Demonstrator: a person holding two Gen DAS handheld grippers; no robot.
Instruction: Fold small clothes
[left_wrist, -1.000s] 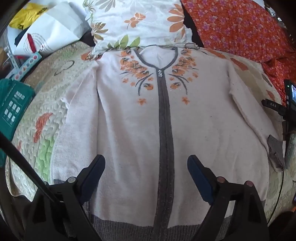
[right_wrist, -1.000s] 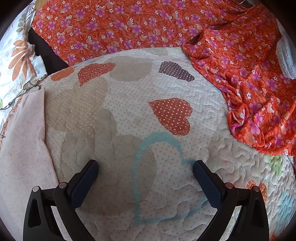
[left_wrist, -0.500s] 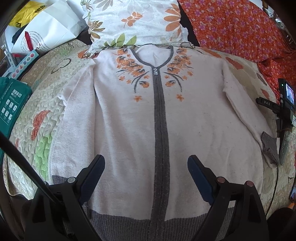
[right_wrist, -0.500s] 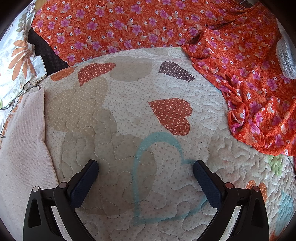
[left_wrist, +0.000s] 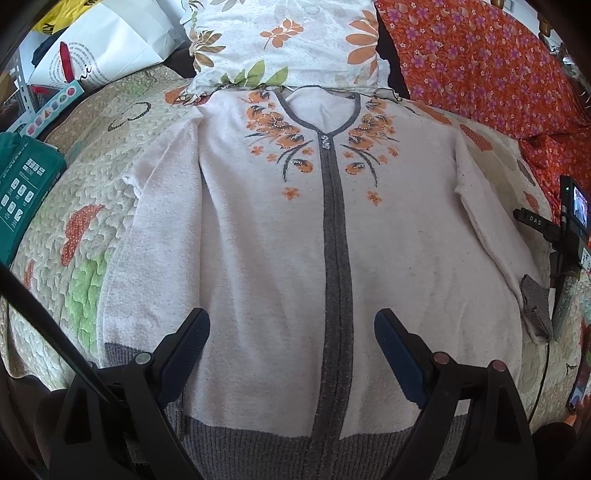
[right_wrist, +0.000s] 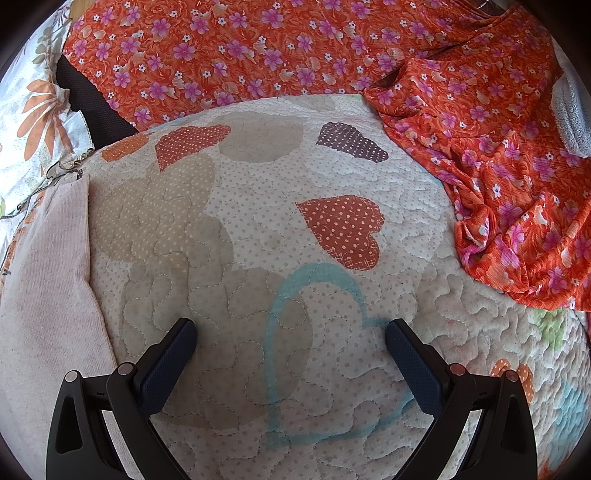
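A pale pink cardigan (left_wrist: 266, 236) with a grey zip band, grey hem and orange flower print lies flat, face up, on the quilt (left_wrist: 92, 206). Both sleeves run down along its sides; the right one ends in a grey cuff (left_wrist: 535, 306). My left gripper (left_wrist: 291, 325) hovers open above the lower front of the cardigan, straddling the zip band, with nothing between its fingers. My right gripper (right_wrist: 290, 332) is open over the bare quilt (right_wrist: 258, 229) to the right of the garment. One sleeve of the cardigan (right_wrist: 48, 280) shows at the left edge of the right wrist view.
A flowered white pillow (left_wrist: 284, 40) lies just above the collar. Orange floral cloth (right_wrist: 498, 177) is bunched at the right and along the back. A green box (left_wrist: 22, 188) and white bags (left_wrist: 107, 55) sit at the left. The other handheld gripper's camera unit (left_wrist: 570, 221) appears at the right edge.
In the left wrist view the cardigan has slid down and looks a little smaller, showing more of its hem and collar. The right wrist view is unchanged.
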